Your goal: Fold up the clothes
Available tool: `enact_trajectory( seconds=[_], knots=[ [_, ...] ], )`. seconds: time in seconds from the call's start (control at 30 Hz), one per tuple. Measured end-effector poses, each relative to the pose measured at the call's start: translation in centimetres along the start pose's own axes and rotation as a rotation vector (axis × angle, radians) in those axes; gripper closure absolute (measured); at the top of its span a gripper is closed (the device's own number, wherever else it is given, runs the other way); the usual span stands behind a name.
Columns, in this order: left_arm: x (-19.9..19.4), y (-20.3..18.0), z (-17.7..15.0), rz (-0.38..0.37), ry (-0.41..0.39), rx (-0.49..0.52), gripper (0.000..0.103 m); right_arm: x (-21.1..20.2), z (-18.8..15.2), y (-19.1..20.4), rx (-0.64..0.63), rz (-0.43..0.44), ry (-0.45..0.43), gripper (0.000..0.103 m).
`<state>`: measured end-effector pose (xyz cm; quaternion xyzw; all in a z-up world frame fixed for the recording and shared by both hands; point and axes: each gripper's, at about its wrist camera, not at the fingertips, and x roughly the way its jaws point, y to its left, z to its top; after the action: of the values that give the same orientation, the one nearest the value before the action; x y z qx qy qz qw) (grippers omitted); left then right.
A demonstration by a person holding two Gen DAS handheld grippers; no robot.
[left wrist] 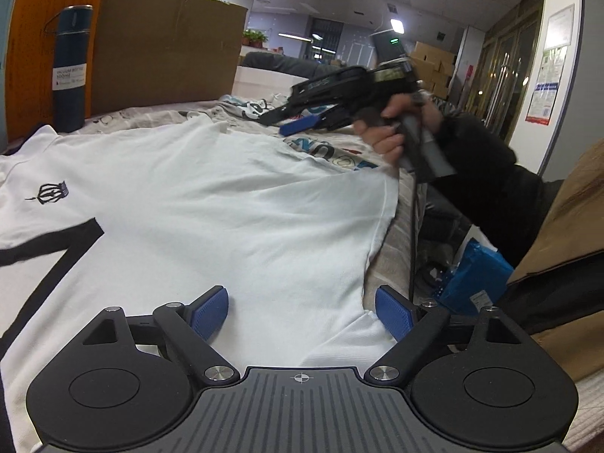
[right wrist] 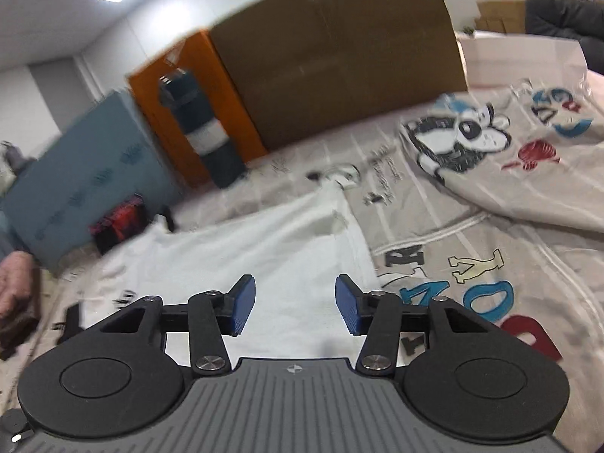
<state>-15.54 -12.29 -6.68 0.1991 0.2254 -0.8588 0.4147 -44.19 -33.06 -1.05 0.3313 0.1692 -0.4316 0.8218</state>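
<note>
A white T-shirt (left wrist: 226,196) with a small black crest (left wrist: 49,193) and a black band (left wrist: 56,260) lies spread flat on the printed cover. My left gripper (left wrist: 302,313) hovers low over the shirt's near right part, jaws wide open, blue pads (left wrist: 209,313) not pressing on cloth. Across the shirt, a hand (left wrist: 385,136) carries my right gripper (left wrist: 302,124) above the far right edge. In the right wrist view the right gripper (right wrist: 296,307) is open over the white T-shirt (right wrist: 264,241), with nothing between its pads.
A big cardboard box (left wrist: 166,49) and a dark blue vacuum bottle (left wrist: 71,68) stand at the back. A grey garment with a cartoon print (right wrist: 472,132) lies crumpled at the far right on the lettered cover (right wrist: 472,294). A blue packet (left wrist: 475,275) sits below the right edge.
</note>
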Motion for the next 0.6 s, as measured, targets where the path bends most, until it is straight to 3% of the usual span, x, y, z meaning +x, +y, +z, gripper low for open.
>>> enact_trajectory(
  seconds=[0.17, 0.37, 0.6],
  knots=[
    [0.0, 0.5, 0.1, -0.025, -0.010, -0.027, 0.015, 3.0, 0.0, -0.8, -0.007, -0.056, 0.062, 0.063],
    [0.0, 0.8, 0.1, -0.041, -0.017, -0.047, 0.015, 2.2, -1.1, 0.2, -0.126, -0.071, 0.048, 0.097],
    [0.0, 0.8, 0.1, -0.037, -0.017, -0.042, 0.015, 1.5, -1.3, -0.8, -0.150, -0.168, 0.027, 0.102]
  ],
)
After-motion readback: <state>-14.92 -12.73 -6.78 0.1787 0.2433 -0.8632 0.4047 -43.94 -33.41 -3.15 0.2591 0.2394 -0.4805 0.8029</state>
